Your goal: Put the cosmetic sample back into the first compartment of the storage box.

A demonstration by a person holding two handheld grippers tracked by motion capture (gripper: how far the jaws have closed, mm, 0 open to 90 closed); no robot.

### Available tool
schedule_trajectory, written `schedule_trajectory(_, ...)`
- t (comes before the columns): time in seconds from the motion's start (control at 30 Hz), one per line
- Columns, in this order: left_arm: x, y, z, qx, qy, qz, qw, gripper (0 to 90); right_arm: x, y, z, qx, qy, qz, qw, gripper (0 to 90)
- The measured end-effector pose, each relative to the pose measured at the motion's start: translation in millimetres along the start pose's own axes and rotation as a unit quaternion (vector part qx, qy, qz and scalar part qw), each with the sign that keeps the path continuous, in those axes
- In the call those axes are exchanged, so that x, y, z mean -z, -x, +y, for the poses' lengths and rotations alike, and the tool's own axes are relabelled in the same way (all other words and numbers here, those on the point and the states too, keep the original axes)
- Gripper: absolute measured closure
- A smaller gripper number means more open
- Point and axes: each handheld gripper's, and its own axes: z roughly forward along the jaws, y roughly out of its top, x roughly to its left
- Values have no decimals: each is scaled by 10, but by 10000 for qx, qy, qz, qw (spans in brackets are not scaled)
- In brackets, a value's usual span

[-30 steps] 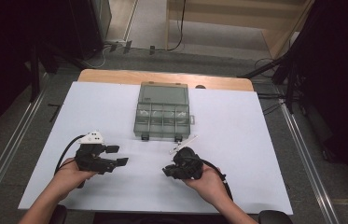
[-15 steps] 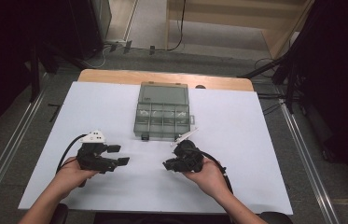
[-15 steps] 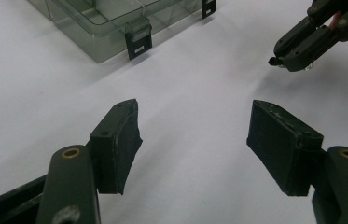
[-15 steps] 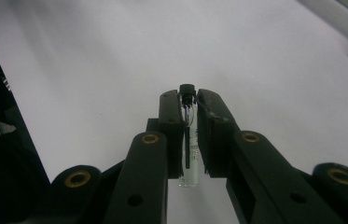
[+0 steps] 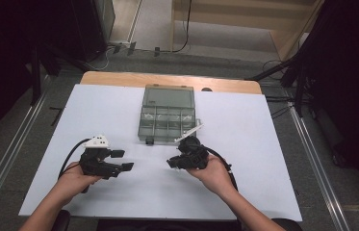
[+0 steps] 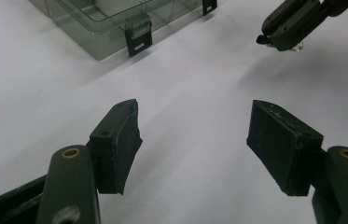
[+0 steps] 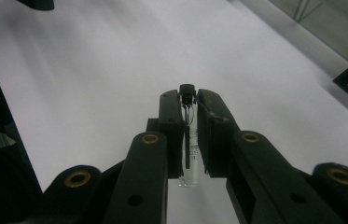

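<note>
Vial (image 7: pixel 189 140) — a small clear glass tube with a black cap — is sitting clamped between the two black jaws of the right gripper (image 7: pixel 189 100), its cap pointing out past the jaw tips and its glass base hanging back toward the gripper body. In the high view the right gripper (image 5: pixel 186 156) is resting in the person's right hand (image 5: pixel 214 172) above the white table cover (image 5: pixel 263 144), just in front of the organiser box (image 5: pixel 167 115), near that box's front right corner. The organiser box is lying open — its clear lid is folded back toward the far edge, and its divided compartments are facing up; their contents are too small to tell. In the left gripper view the left gripper (image 6: pixel 192 135) is holding its jaws spread wide with only bare table cover between them. In the high view the left gripper (image 5: pixel 114 161) is sitting in the person's left hand (image 5: pixel 73 178), well apart from the box and level with the right gripper, its jaws pointing toward it. One black latch (image 6: pixel 136 39) is hanging down from the box's front wall.
</note>
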Motion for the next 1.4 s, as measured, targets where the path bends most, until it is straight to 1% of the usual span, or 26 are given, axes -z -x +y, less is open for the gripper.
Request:
schedule_trajectory(0.2, 0, -4, -5, 10, 12, 22, 10000, 337, 19, 54, 48, -52, 13, -15, 10000, 825)
schedule_trajectory(0.43, -2, -15, -15, 36, 7, 31, 10000, 337, 32, 110, 128, -129, 46, 46, 9999, 825)
schedule_trajectory(0.57, -8, -21, -24, 18, -34, 33, 10000, 337, 20, 132, 172, -167, 35, 40, 9998, 825)
schedule_trajectory(0.73, -7, -47, -36, 1, -53, 2, 10000, 337, 34, 142, 241, -154, 65, 58, 9998, 825)
schedule_trajectory(0.97, -5, -58, -48, -6, -78, 66, 9999, 337, 42, 145, 345, -126, 85, 53, 9999, 825)
schedule_trajectory(1.03, -1, -60, -50, -10, -75, 61, 10000, 337, 51, 147, 380, -149, 96, 59, 9998, 825)
schedule_trajectory(1.07, 1, -61, -51, -6, -71, 60, 10000, 337, 50, 153, 398, -110, 119, 60, 9998, 825)
schedule_trajectory(1.1, 3, -62, -52, -9, -73, 67, 10000, 337, 54, 152, 422, -133, 106, 49, 9998, 825)
schedule_trajectory(1.3, 11, -66, -53, 2, -56, 77, 10000, 337, 53, 177, 532, -97, 131, 28, 9999, 825)
schedule_trajectory(1.4, 6, -62, -54, -15, -78, 68, 9999, 337, 58, 191, 589, -134, 133, 16, 9998, 825)
